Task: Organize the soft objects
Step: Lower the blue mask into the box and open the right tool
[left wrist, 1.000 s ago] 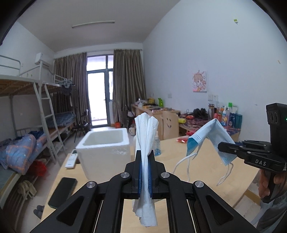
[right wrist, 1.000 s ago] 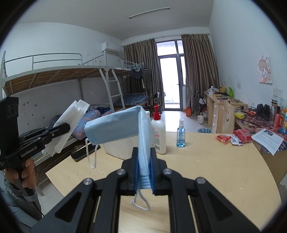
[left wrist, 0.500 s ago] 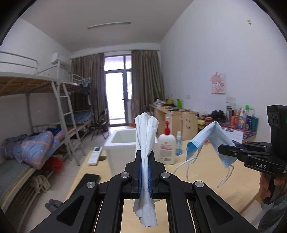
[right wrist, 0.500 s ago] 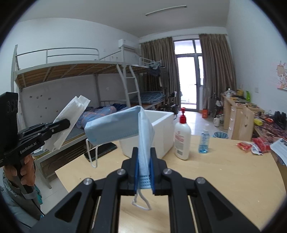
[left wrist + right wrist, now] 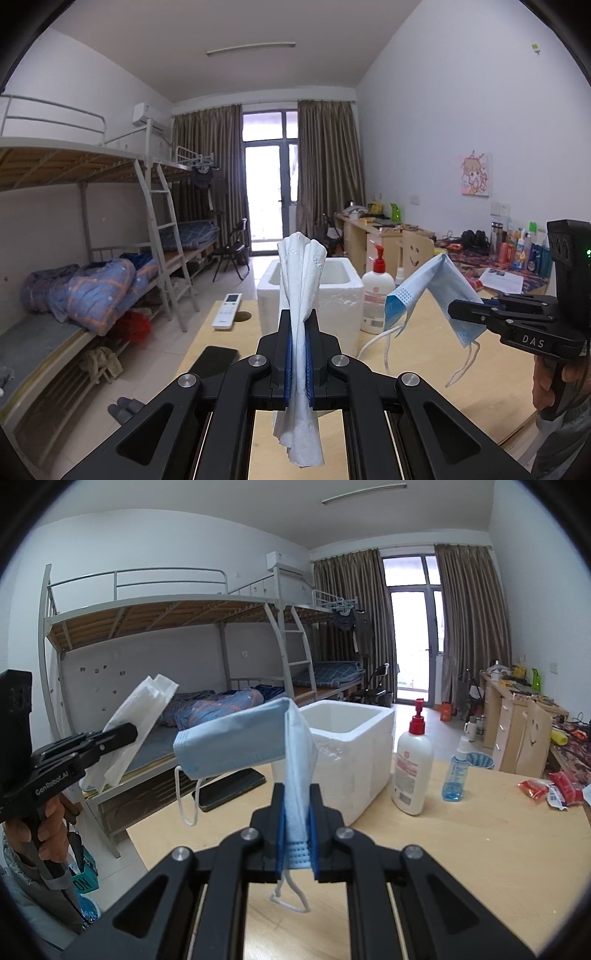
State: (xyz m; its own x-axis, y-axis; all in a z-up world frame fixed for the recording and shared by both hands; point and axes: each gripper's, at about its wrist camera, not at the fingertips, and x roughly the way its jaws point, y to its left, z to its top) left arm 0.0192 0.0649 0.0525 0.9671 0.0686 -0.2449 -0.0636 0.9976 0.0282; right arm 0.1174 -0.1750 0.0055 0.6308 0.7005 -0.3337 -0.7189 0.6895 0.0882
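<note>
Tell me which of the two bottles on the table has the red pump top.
The larger white lotion bottle, right beside the white foam box. The other, a small clear bottle of blue liquid farther right, has a plain pale cap.

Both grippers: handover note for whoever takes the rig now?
Left gripper: shut on the white tissue, held above the table.
Right gripper: shut on the blue face mask, ear loops dangling.
White foam box stands open on the table, ahead of both.
Done: both soft items picked up.
Left: probably drop each into the box, then release.
</note>
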